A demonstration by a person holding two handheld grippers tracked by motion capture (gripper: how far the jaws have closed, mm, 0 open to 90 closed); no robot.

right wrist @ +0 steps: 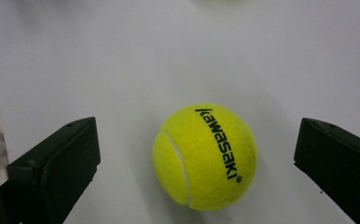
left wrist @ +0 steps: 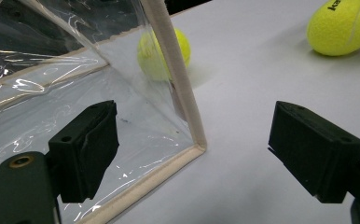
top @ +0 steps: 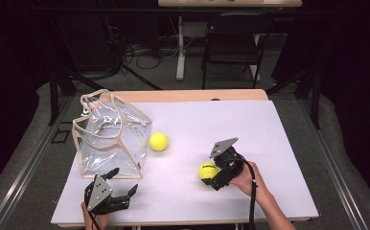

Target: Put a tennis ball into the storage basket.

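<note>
High view: both balls lie outside the clear bag (top: 111, 139), so packing looks unstarted. The right gripper (top: 211, 176), jaws apart, straddles the near ball (top: 207, 171); the left gripper (top: 121, 184), also apart, waits by the bag; far ball (top: 158, 141) untouched.

Yellow felt tennis ball marked "kawasaki" (right wrist: 205, 156) sits on the white table sheet (top: 231, 120) between the right gripper (top: 215, 176) jaws, touching neither. Clear plastic bag with beige trim (top: 110, 139) stands just ahead of the left gripper (top: 122, 181); second yellow tennis ball (top: 158, 141) lies beyond the bag's corner.
</note>
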